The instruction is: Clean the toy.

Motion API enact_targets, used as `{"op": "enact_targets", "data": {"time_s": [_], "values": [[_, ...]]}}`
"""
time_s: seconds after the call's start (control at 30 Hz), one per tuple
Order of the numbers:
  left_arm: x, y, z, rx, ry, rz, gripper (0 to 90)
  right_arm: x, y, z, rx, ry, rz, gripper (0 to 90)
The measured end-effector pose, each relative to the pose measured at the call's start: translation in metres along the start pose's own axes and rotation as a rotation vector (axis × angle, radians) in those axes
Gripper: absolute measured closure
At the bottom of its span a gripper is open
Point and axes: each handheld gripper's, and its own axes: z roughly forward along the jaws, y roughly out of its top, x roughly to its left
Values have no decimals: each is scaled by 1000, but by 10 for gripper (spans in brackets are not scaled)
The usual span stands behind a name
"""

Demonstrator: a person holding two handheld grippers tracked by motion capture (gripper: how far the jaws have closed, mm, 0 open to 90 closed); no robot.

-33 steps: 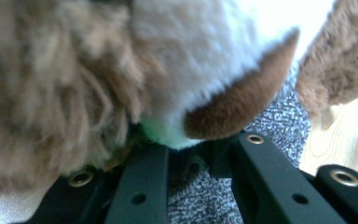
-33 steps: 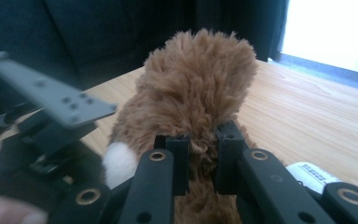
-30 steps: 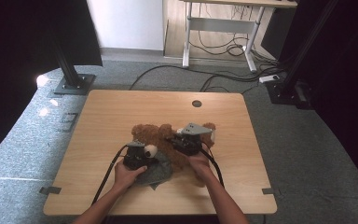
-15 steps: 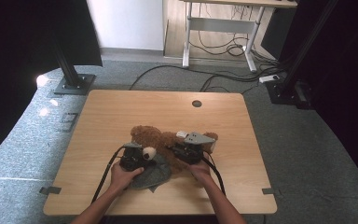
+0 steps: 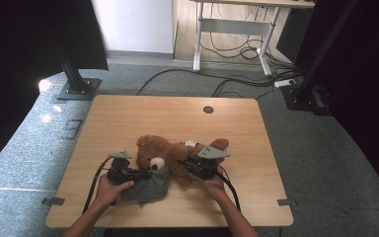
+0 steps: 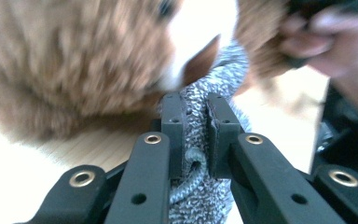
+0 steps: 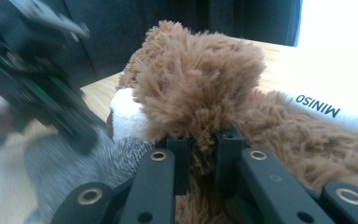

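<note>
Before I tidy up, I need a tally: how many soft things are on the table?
2: a brown teddy bear lying mid-table, and a grey knitted garment beside its head near the front edge. More could be hidden under the bear.

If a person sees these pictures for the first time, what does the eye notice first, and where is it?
First comes the brown teddy bear, lying near the middle of the wooden table. A grey knitted cloth lies by its head, toward the person's side, and the left gripper is shut on this cloth. The right gripper pinches the bear's fur, beside a white tag that reads MINISO.
</note>
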Motion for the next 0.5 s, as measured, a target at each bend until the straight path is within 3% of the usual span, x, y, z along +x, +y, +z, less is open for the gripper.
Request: {"op": "enact_targets", "data": {"time_s": [0.07,0.13,0.2,0.33,0.37,0.4,0.43,0.47,0.5], "values": [[-2,2,-4,-19,-16,1,795,2,-1,1,7,3,-11,805],[-7,17,-22,-149,-81,-20,796,4,-3,1,10,5,-17,805],[-8,32,-27,-210,-77,-28,796,5,-4,2,8,6,-16,805],[-9,55,-20,-244,-7,-21,796,8,-4,2,13,1,-24,805],[-9,62,-15,-242,29,-17,796,8,-4,2,13,1,-24,805],[-9,71,-4,-223,103,-8,796,9,-5,1,14,0,-26,805],[-9,71,-4,-223,103,-8,796,9,-5,1,14,0,-26,805],[-8,78,9,-175,190,15,796,11,-6,0,12,-2,-33,805],[-8,78,9,-175,190,15,796,11,-6,0,12,-2,-33,805]]}}
